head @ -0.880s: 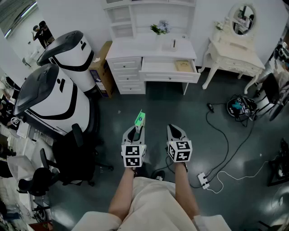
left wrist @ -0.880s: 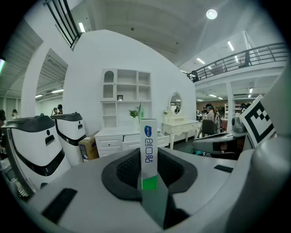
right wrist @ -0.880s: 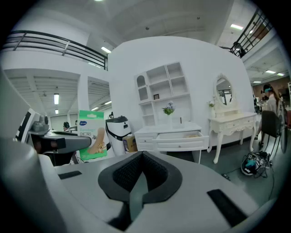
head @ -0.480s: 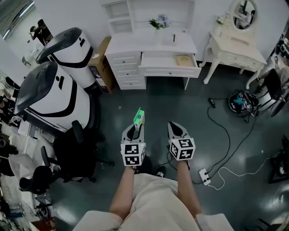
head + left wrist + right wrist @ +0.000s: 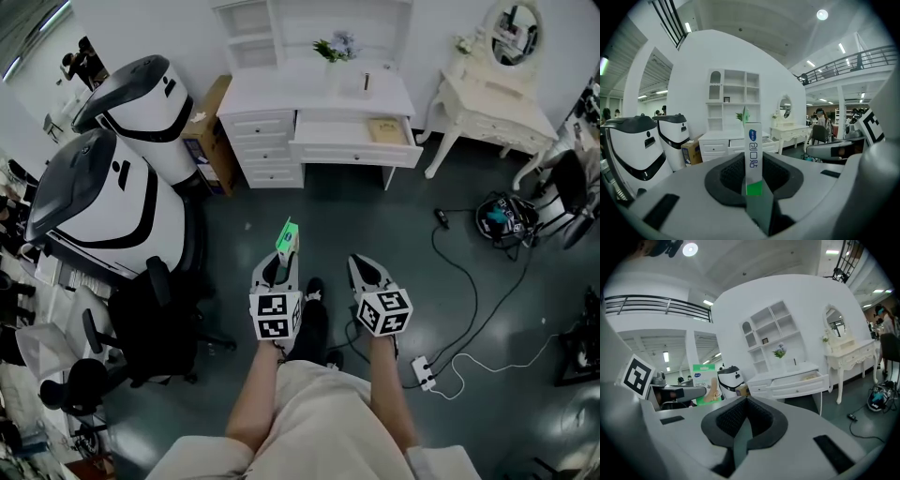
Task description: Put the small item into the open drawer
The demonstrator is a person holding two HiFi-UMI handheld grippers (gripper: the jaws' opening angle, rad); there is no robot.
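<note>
Left tool point(image 5: 283, 264) was clamped on a slim white-and-green box point(image 5: 753, 154), which stood on edge between the jaws and projected beyond their tips. Right tool point(image 5: 364, 272) carried nothing, its jaws brought together. Both tools were side by side above the dark floor point(image 5: 450, 309), well short of the white table point(image 5: 319, 94). The drawer point(image 5: 356, 155) under the tabletop stood pulled open, well apart from the box, with a flat tan item point(image 5: 383, 130) at its right end

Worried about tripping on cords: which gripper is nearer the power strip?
Right. The right gripper is just up-left of the power strip; the left gripper, gripping the box, sits farther left.
</note>
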